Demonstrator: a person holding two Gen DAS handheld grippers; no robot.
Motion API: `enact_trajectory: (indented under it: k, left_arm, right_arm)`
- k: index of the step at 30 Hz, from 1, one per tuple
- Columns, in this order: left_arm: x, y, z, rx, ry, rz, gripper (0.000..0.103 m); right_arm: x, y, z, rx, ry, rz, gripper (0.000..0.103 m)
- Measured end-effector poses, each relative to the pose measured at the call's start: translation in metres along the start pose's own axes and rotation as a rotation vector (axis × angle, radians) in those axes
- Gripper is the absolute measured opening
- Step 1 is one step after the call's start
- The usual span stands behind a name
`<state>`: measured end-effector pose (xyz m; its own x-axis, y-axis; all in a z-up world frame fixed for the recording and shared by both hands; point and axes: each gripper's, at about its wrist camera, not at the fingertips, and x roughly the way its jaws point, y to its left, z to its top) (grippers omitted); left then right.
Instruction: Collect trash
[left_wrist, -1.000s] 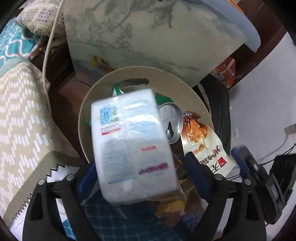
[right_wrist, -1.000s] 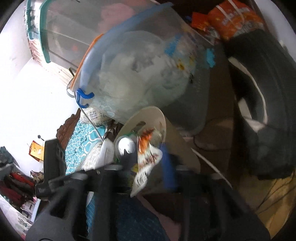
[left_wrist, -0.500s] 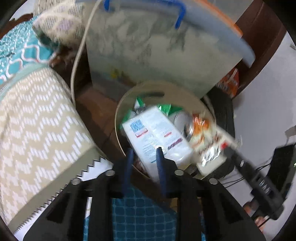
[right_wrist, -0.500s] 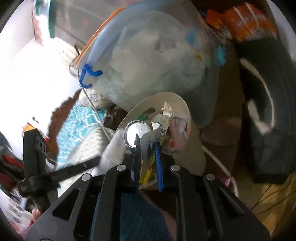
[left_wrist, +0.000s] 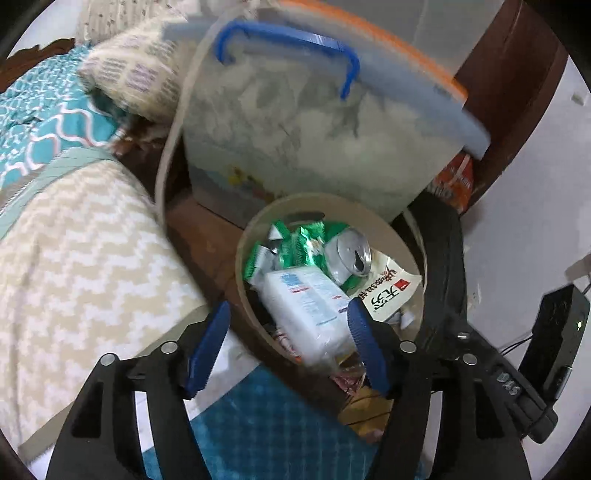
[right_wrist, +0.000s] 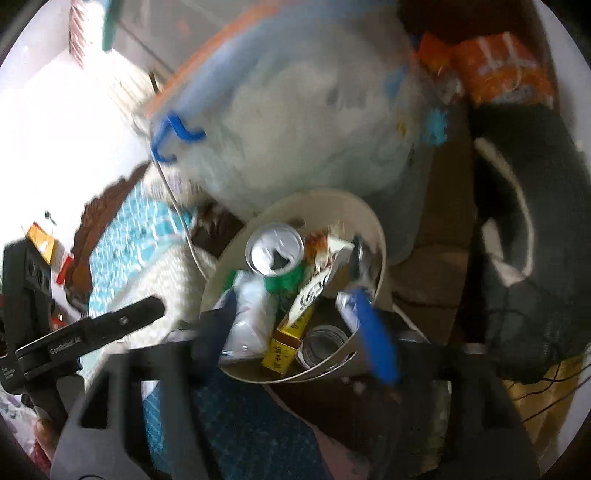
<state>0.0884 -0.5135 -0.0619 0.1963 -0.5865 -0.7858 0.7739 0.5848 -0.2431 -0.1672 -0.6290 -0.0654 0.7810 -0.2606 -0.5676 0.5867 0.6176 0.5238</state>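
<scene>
A beige round bin (left_wrist: 243, 240) stands on the floor and also shows in the right wrist view (right_wrist: 380, 236). It holds a white tissue pack (left_wrist: 310, 310), a silver-topped green can (left_wrist: 351, 254), green wrappers (left_wrist: 295, 243) and a white snack packet (left_wrist: 388, 295). My left gripper (left_wrist: 286, 336) is open and empty just above the bin's near rim. In the right wrist view the can (right_wrist: 275, 251), the tissue pack (right_wrist: 247, 317), the snack packet (right_wrist: 317, 280) and a yellow box (right_wrist: 284, 347) lie in the bin. My right gripper (right_wrist: 299, 314) is open and empty over it.
A large clear storage box (left_wrist: 314, 122) with a blue handle stands behind the bin. A beige zigzag cushion (left_wrist: 74, 251) lies to the left. A black tyre (left_wrist: 443, 251) and a black device (left_wrist: 557, 332) with cables are to the right. An orange packet (right_wrist: 506, 70) lies behind.
The tissue pack left my left gripper and dropped into the bin. The snack packet left my right gripper and lies in the bin. Both grippers opened and pulled back.
</scene>
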Motion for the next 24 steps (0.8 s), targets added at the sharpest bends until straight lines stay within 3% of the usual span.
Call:
enact_trajectory:
  k: [6, 9, 19, 24]
  left_arm:
    - [-0.068, 0.031, -0.031, -0.008, -0.091, 0.038, 0.088]
    - [-0.097, 0.043, -0.054, 0.009, -0.108, 0.063, 0.094]
    - [-0.153, 0.067, -0.124, -0.014, -0.082, 0.185, 0.094]
    - [-0.184, 0.072, -0.146, -0.053, -0.119, 0.217, 0.094]
  right_arm:
    - [-0.044, 0.021, -0.024, 0.021, -0.03, 0.043, 0.071]
    - [-0.056, 0.035, -0.042, 0.028, -0.022, 0.032, 0.078]
    - [-0.085, 0.088, -0.105, 0.028, 0.065, 0.071, 0.085]
    - [-0.102, 0.116, -0.126, -0.006, 0.073, 0.096, 0.086]
